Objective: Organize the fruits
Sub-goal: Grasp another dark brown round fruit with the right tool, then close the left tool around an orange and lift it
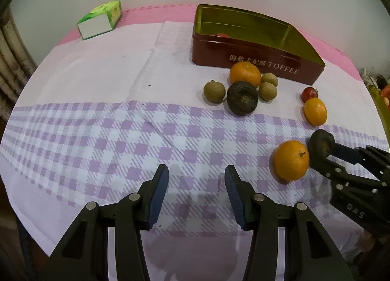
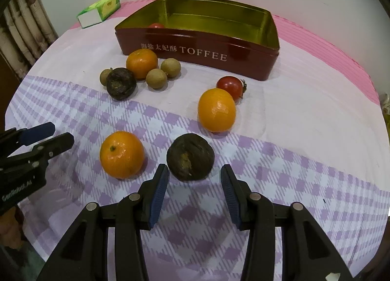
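Right gripper (image 2: 195, 176) gapes wide, empty, its fingers flanking the near edge of a dark fruit (image 2: 190, 156) on the checked cloth (image 2: 292, 171); left gripper (image 1: 196, 178) wide open, empty; an orange (image 2: 121, 154) lies just left; the tin (image 2: 202, 54) stands far.

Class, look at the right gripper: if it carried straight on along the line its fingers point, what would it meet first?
Most likely the dark brown fruit, which sits just beyond the open right gripper and roughly centred between its fingers. The orange lies off to the left of that line. Exact depth is unclear through the fisheye.
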Available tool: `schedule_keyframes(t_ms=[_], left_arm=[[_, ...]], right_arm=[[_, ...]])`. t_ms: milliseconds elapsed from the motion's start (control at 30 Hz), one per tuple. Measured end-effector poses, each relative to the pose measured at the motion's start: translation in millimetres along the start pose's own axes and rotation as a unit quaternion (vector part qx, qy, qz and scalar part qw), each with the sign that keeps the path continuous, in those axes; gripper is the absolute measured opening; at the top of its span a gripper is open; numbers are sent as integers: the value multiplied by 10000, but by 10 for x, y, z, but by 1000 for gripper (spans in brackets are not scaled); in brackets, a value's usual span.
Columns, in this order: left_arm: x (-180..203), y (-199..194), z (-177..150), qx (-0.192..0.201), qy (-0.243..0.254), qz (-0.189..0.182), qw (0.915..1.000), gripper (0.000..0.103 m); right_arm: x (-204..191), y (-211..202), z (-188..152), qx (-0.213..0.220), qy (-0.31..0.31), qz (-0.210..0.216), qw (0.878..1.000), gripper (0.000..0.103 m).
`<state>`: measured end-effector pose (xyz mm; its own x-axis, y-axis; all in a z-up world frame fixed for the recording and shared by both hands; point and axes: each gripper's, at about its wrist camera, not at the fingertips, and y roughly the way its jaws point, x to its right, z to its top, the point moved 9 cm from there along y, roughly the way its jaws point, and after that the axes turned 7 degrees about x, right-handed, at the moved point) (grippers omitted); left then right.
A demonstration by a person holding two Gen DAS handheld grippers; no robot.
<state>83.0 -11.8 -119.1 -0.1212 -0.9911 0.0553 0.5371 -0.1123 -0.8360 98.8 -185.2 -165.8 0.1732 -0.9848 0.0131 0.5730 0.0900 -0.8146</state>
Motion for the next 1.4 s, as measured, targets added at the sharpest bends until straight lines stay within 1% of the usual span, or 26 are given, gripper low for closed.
schedule_keyframes(t_ms=[67,167,400,600,800,967,1167,1400], left_arm=[[20,1,3,-1,36,-34,10000,49],[66,6,-6,-19,76,-65,9999,49],[180,-22,-37,-39,177,-177,9997,49],[357,-29,-70,-84,328,-349,9988,49],[552,-4,-119,-192,460,-534,9973,49],[709,-4,-136,-227,562,-710,9956,49],[833,38,-153,-293,699,-752,9943,49],[925,81,-144,-383,690,-803,9936,49]], right_arm=[[-8,38,14,-14,5,2,10000,42],[-19,44,41,44,-13,-24,10000,35],[-20,57,67,33,23,-68,10000,34],[146,21,6,-6,229,-175,9996,33],[371,-34,-113,-55,468,-312,9984,33],[479,-95,-217,-67,615,-393,9973,33],[638,-178,-359,-60,744,-435,9963,33],[638,-166,-354,-33,763,-412,9962,34]])
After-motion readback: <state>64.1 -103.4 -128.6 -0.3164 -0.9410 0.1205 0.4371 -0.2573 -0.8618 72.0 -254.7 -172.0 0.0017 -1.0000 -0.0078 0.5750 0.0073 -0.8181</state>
